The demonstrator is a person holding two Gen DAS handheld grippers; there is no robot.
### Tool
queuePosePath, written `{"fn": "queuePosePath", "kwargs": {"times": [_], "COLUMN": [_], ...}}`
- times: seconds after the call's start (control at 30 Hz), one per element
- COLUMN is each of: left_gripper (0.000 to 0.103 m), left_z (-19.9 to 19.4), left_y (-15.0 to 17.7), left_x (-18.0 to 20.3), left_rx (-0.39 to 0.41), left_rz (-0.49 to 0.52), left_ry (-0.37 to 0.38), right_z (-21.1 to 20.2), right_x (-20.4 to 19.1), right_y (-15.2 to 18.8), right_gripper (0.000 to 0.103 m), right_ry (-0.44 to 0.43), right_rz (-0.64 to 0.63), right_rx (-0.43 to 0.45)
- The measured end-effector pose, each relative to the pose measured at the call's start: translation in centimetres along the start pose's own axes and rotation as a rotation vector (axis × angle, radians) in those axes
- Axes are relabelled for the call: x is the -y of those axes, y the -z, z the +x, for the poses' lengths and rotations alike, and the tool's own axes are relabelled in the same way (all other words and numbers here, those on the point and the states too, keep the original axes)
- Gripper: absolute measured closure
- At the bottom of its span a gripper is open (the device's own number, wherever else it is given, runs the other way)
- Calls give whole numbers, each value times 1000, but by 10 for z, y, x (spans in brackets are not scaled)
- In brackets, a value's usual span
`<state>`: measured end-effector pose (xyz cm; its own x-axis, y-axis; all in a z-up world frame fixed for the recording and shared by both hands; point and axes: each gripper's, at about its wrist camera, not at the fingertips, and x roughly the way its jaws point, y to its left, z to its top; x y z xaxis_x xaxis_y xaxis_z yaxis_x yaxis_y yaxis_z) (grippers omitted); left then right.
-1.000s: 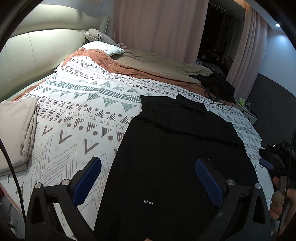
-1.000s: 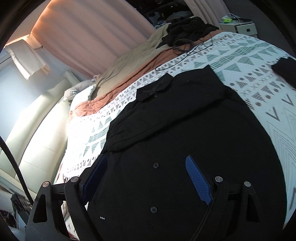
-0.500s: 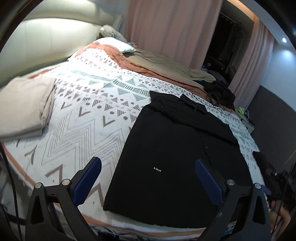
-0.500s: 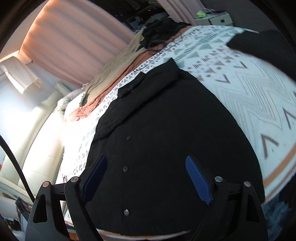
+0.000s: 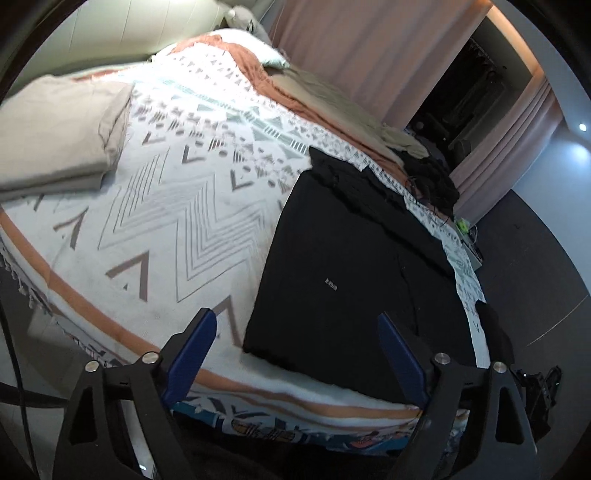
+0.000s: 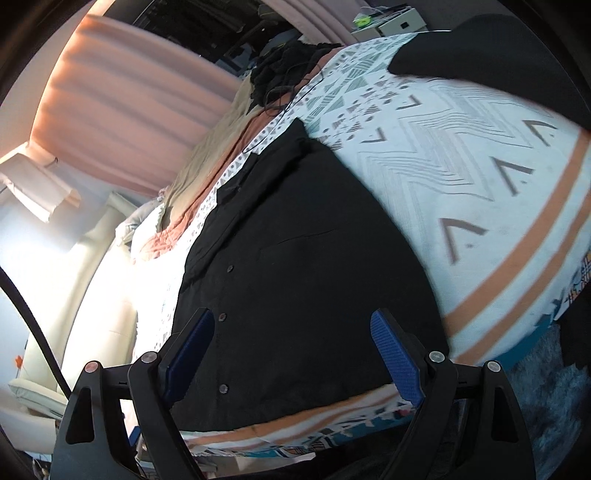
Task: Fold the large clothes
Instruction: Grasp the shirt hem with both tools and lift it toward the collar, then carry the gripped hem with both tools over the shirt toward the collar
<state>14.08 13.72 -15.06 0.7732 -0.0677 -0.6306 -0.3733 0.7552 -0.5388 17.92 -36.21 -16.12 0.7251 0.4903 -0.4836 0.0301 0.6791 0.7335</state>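
Observation:
A black button-up shirt [image 5: 351, 258] lies flat on the patterned bed cover [image 5: 166, 221], collar toward the headboard and hem near the foot edge. My left gripper [image 5: 295, 317] hovers just off that edge over the shirt's near left hem corner. Its jaws are closing, and no cloth is pressed between the blue pads. In the right wrist view the same shirt [image 6: 295, 258] shows its button row. My right gripper [image 6: 292, 315] stands open above the hem, not touching the cloth.
A folded beige cloth [image 5: 62, 129] rests at the far left of the bed. A dark heap of clothes with a cable [image 5: 432, 177] lies at the far right. Another black garment [image 6: 498, 55] drapes over the right corner. Beyond it stands a bedside table [image 6: 391, 22].
Both grippers have drawn back toward the foot of the bed and sunk, so the shirt's hem and the bed edge now show. The left jaws stand slightly narrower.

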Motion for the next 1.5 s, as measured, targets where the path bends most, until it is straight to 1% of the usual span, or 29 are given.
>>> {"fn": "queuePosePath", "kwargs": {"times": [0.03,0.1,0.17,0.27,0.3,0.4,0.43,0.5,0.57,0.73,0.77,0.83,0.97,1.03,1.1,1.17,1.27,1.33,1.47,1.5], "left_gripper": [21,22,27,34,38,40,44,47,47,48,48,48,48,48,48,48,48,48,48,48], "left_z": [3,9,14,22,24,30,32,37,43,62,67,72,76,75,73,70,67,65,67,68], "left_y": [1,2,3,5,6,8,9,9,7,4,3,1,-2,0,3,4,7,10,11,9], "left_x": [-5,-15,-22,-29,-31,-30,-29,-27,-27,-35,-35,-34,-32,-32,-33,-36,-43,-46,-45,-44], "left_rx": [-20,-52,-75,-113,-120,-139,-142,-156,-161,-192,-197,-197,-186,-186,-196,-208,-229,-235,-240,-240], "left_rz": [-15,-36,-42,-64,-69,-72,-70,-69,-71,-113,-116,-116,-107,-108,-115,-134,-193,-211,-213,-214], "left_ry": [16,29,38,61,72,96,104,121,119,151,156,164,161,165,184,202,257,276,281,281], "right_z": [-4,-12,-19,-23,-23,-18,-15,-9,-2,13,17,23,20,23,27,34,38,42,51,54], "right_x": [6,20,35,51,53,60,63,66,68,70,71,73,80,85,92,93,85,84,76,75], "right_y": [0,3,5,10,11,10,8,7,5,-2,-1,-2,-4,-2,2,11,17,17,16,15], "right_gripper": [17,17,17,25,29,36,38,44,44,44,44,44,44,44,44,44,44,44,44,44], "right_ry": [-3,3,1,-29,-41,-71,-79,-93,-98,-145,-141,-110,-35,-10,-46,-143,-164,-209,-202,-220], "right_rz": [5,12,22,37,39,51,60,74,81,96,97,96,95,111,146,177,160,182,162,170], "right_rx": [6,13,14,-1,-5,-14,-18,-26,-26,-16,-16,-6,41,21,-15,-63,-89,-103,-102,-102]}}
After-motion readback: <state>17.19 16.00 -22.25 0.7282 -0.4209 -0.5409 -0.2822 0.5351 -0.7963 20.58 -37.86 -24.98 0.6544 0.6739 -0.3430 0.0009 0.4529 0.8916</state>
